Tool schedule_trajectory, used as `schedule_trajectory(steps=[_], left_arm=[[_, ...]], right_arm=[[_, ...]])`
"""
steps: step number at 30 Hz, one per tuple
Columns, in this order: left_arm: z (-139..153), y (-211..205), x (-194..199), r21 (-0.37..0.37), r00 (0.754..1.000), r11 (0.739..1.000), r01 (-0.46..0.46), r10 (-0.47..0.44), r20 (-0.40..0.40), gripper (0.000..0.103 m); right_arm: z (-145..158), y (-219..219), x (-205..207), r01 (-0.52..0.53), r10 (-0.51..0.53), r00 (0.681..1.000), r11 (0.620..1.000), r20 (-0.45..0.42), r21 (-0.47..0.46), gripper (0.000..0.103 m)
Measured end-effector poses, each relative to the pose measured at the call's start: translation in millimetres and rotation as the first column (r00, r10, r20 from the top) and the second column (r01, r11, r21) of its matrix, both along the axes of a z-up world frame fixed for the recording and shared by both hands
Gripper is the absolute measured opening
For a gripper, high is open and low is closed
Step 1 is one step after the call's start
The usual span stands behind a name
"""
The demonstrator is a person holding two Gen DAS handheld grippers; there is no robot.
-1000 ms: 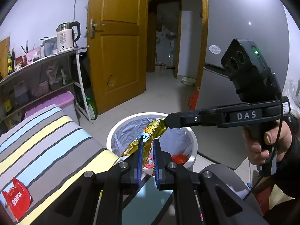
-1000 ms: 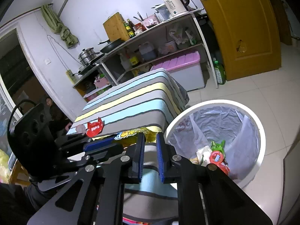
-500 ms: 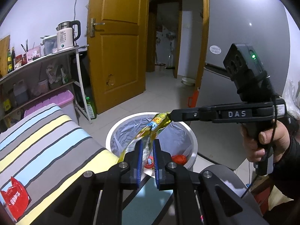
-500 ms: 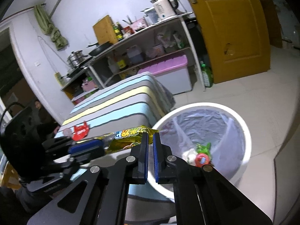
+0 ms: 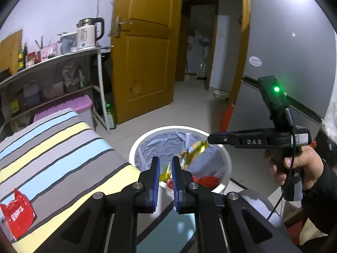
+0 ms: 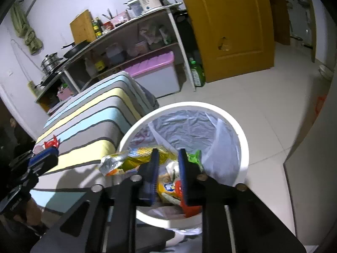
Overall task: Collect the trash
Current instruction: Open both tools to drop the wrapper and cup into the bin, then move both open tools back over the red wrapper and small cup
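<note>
A yellow foil snack wrapper hangs over the white trash bin, its upper end at the tip of my right gripper. In the right wrist view the wrapper lies across the left finger, over the bin, and the right gripper stands slightly open. My left gripper is slightly open just short of the wrapper's lower end, not touching it. The bin holds several pieces of trash. A red wrapper lies on the striped table.
A shelf rack with a kettle, bottles and a pink-lidded box stands behind the table. A yellow door is beyond it. A grey fridge stands to the right of the bin.
The left gripper has let go of the yellow wrapper and drawn back. The right gripper has carried the wrapper over the bin and its fingers have parted.
</note>
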State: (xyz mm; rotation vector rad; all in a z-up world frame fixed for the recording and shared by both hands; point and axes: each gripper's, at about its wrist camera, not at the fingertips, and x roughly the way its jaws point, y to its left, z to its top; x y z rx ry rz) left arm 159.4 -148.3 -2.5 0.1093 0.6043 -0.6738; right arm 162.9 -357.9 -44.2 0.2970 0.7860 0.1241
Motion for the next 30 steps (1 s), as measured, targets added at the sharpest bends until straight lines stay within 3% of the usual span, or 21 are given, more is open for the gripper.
schedule_trajectory(steps=[13,18,24,30], left_arm=[[4,29,0,-0.044,0.993,0.992,-0.115,0.113,-0.035,0.011],[10,47,-9,-0.066,0.986,0.984,-0.166,0.164,-0.039,0.026],[17,72,-24,-0.066,0.969,0.967,-0.247,0.245,-0.036,0.032],[19,101,-41,-0.055,0.936,0.934,-0.352,0.351,-0.036,0.032]], right_arm=[[16,17,-12,-0.022,0.023,0.999,0.999,0.042,-0.039,0.031],[30,34,-21,-0.057,0.061,0.995,0.997,0.078,-0.055,0.031],[46,65,-32,-0.118,0.127,0.985,0.990,0.118,-0.081,0.032],[55,103,-41,-0.191,0.205,0.969,0.976,0.138,-0.108,0.032]])
